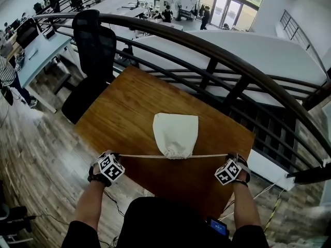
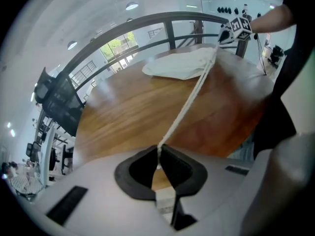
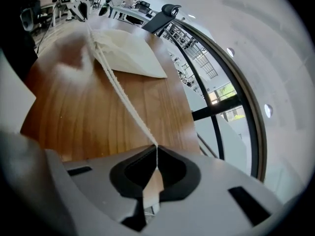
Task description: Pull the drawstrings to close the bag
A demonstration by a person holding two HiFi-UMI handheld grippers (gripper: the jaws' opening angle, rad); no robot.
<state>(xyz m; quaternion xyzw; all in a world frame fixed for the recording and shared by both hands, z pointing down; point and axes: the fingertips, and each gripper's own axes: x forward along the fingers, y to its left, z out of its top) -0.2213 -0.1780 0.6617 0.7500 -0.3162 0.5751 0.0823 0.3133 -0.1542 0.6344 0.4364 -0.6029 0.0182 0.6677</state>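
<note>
A cream cloth bag (image 1: 176, 133) lies flat on the wooden table (image 1: 129, 107), its gathered mouth (image 1: 176, 153) toward me. Its white drawstrings run taut left and right from the mouth. My left gripper (image 1: 115, 157) is shut on the left drawstring (image 1: 145, 156) at the table's near left edge; that string (image 2: 184, 109) stretches from the jaws (image 2: 158, 149) to the bag (image 2: 184, 65). My right gripper (image 1: 232, 158) is shut on the right drawstring (image 1: 209, 155); this string (image 3: 123, 100) leads from its jaws (image 3: 156, 149) to the bag (image 3: 130, 50).
A dark curved railing (image 1: 227, 61) runs behind the table, with a drop to a lower floor beyond. A black office chair (image 1: 93, 50) stands at the table's far left. A phone (image 1: 217, 227) lies on my lap. Cables (image 1: 258, 192) trail on the floor at right.
</note>
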